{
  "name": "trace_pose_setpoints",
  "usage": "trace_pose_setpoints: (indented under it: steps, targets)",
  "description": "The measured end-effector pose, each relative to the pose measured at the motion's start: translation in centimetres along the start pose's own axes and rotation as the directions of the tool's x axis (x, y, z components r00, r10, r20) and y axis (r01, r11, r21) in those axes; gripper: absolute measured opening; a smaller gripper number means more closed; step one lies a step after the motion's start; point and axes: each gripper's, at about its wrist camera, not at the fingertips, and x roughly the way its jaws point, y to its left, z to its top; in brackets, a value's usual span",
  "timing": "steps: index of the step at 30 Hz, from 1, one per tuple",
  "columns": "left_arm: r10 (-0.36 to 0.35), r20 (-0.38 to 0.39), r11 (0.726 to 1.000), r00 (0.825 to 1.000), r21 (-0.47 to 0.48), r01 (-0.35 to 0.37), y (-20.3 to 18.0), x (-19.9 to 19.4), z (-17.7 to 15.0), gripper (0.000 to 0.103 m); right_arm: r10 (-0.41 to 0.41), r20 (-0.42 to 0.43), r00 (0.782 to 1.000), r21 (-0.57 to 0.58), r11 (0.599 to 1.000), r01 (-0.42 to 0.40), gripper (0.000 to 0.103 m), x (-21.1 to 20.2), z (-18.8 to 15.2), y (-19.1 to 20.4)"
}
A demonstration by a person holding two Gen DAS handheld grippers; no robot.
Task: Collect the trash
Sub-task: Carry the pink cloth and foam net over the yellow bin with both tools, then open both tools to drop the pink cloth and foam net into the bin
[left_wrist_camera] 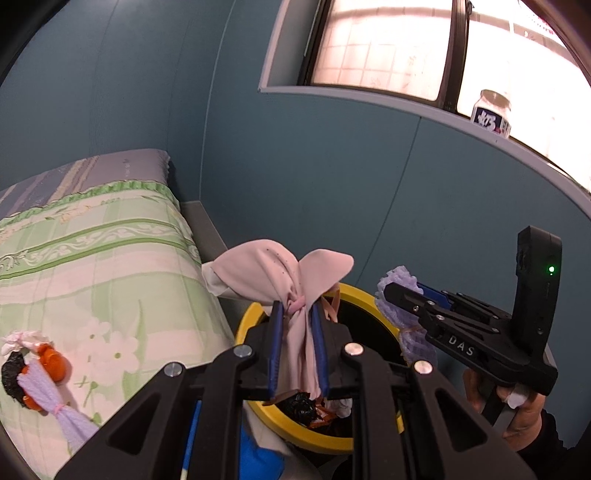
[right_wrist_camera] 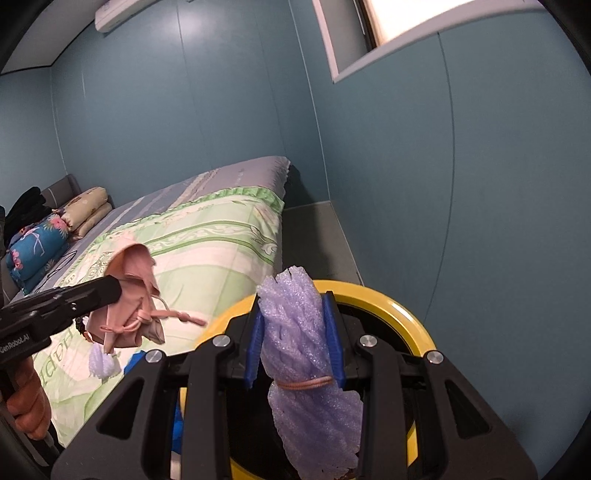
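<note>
To my left lies a bed under a green-and-white floral quilt (right_wrist_camera: pixel 207 236) with a frilled green edge, and a grey striped sheet (right_wrist_camera: pixel 236 173) shows beyond it at the far end. Near the grey padded headboard (right_wrist_camera: pixel 61 186) I see two stacked beige pillows (right_wrist_camera: pixel 86 210) beside a dark blue flamingo-print cushion (right_wrist_camera: pixel 38 247). The teal panelled wall (left_wrist_camera: pixel 314 166) stands ahead of me, and a white-labelled clear jar (left_wrist_camera: pixel 493 114) sits on the grey window sill (left_wrist_camera: pixel 406 103). A white air conditioner (right_wrist_camera: pixel 123 13) hangs high up.

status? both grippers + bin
Left gripper shut on pink cloth, over the yellow bin. Right gripper shut on purple foam, also over the bin. Another bundle on the bed. Nothing blocking.
</note>
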Motion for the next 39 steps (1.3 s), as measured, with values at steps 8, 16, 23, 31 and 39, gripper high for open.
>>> trace_pose_setpoints:
  steps: [8, 16, 23, 31, 39]
  targets:
    - [-0.016, -0.032, 1.0, 0.999, -0.007, 0.016, -0.4, 2.6, -0.1, 0.023, -0.018, -0.011, 1.0, 0.054, 0.998, 0.019, 0.041, 0.8, -0.5, -1.6]
    - [0.016, -0.024, 0.998, 1.0, -0.06, -0.017, 1.4, 1.9, -0.3, 0.043, -0.048, -0.006, 0.999, 0.102, 0.994, 0.048, 0.054, 0.2, -0.7, -3.1]
    - [0.067, 0.011, 0.994, 0.998, -0.092, -0.066, 3.7, -0.7, 0.1, 0.051, -0.014, 0.027, 1.0, 0.073, 0.997, 0.012, 0.059, -1.4, -0.4, -1.3]
    - [0.157, 0.047, 0.976, 0.987, -0.158, -0.147, 7.6, -4.5, -0.1, 0.067, 0.066, 0.05, 0.997, -0.01, 0.998, -0.065, 0.063, -2.2, 0.3, 3.3]
    - [0.247, 0.031, 0.949, 0.968, -0.211, -0.236, 11.3, -7.7, -1.3, 0.07, 0.152, 0.023, 0.988, -0.086, 0.985, -0.15, 0.064, -1.5, 0.1, 8.0]
